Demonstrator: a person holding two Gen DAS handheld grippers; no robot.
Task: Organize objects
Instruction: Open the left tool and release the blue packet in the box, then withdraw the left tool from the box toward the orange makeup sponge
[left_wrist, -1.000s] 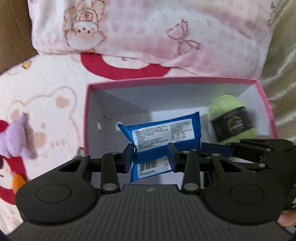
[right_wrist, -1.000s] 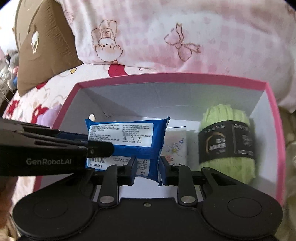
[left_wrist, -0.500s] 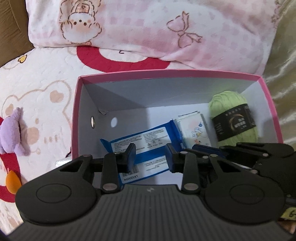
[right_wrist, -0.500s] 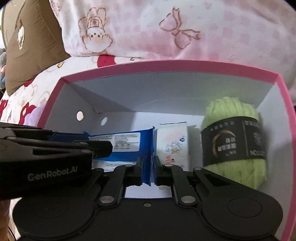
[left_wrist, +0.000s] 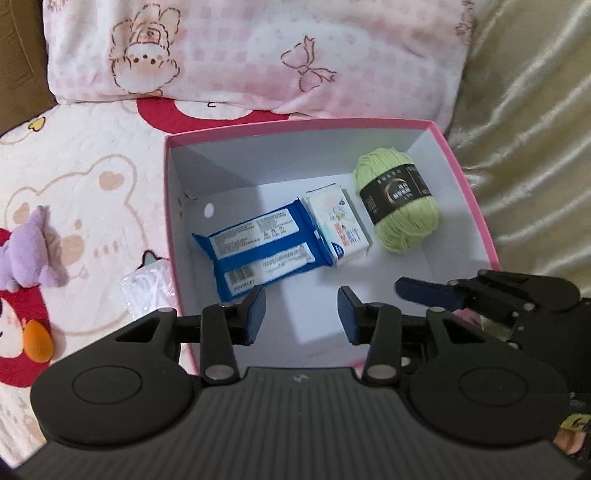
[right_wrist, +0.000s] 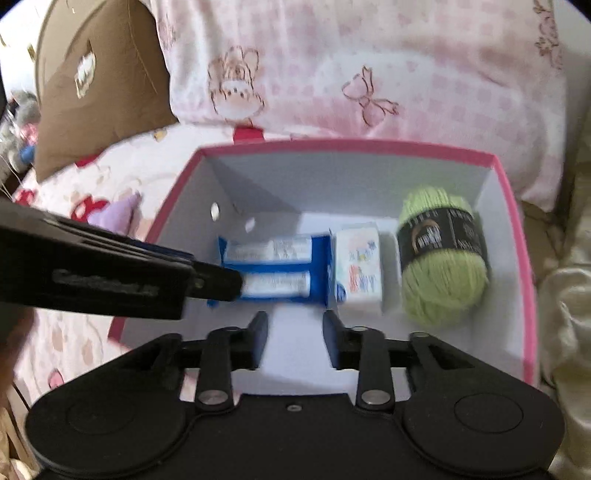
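Observation:
A pink-rimmed box with white walls lies on the bed. On its floor lie a blue wipes packet, a small white tissue pack and a green yarn ball, side by side. My left gripper hovers over the box's near part, its jaws opening with nothing between them. My right gripper also hangs above the box floor, jaws opening and empty. Each gripper shows in the other's view, at the side.
A pink checked pillow lies behind the box, with a brown cushion to its left. A purple plush toy and a clear plastic packet sit on the bear-print sheet left of the box. Shiny beige fabric lies right.
The blue packet went from between both grippers down onto the box floor. Both grippers let go, opened and drew back and up, so the whole box shows.

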